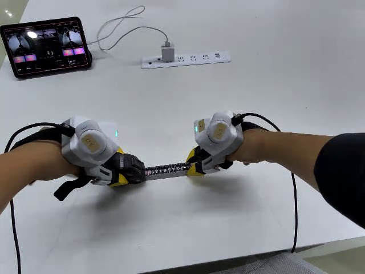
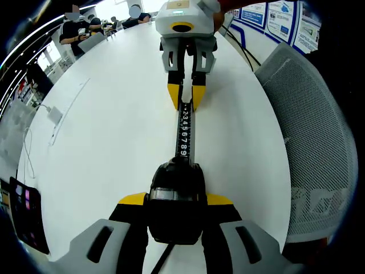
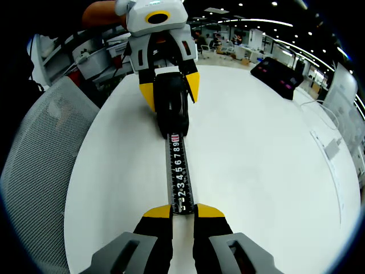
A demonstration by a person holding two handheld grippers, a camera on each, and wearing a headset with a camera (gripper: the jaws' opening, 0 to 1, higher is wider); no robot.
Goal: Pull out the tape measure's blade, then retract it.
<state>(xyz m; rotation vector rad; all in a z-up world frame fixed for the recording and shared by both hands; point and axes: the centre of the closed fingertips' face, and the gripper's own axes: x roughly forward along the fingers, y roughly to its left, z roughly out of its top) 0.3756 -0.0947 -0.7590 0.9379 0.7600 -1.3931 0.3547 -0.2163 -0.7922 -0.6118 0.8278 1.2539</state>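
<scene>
Near the front edge of the white surface (image 1: 256, 74), about midway along it, a tape measure (image 1: 149, 170) is held stretched between two grippers. Its black case (image 2: 177, 200) is clamped between the yellow-tipped jaws of the left gripper (image 1: 126, 171), which press on its two sides. A short length of the blade (image 3: 178, 171) is drawn out of the case, and white numerals from one to nine can be read on its dark face. The free end of the blade is pinched between the jaws of the right gripper (image 1: 194, 162), which are closed together on it. The blade runs straight between the two grippers, roughly parallel to the front edge of the surface and low over it; whether it touches the surface cannot be told. The two grippers face each other, each held in a hand, with a forearm reaching in from either side and a black cord trailing from each gripper. At the far left corner of the surface a tablet (image 1: 47, 45) with a lit screen is seen. To its right, toward the far edge, a white power strip (image 1: 188, 59) lies flat with a white charger (image 1: 167, 52) plugged in at its left end, and a thin white cable (image 1: 120, 28) loops from the charger back toward the tablet. A grey mesh chair (image 2: 308, 142) stands against the front edge of the surface.
</scene>
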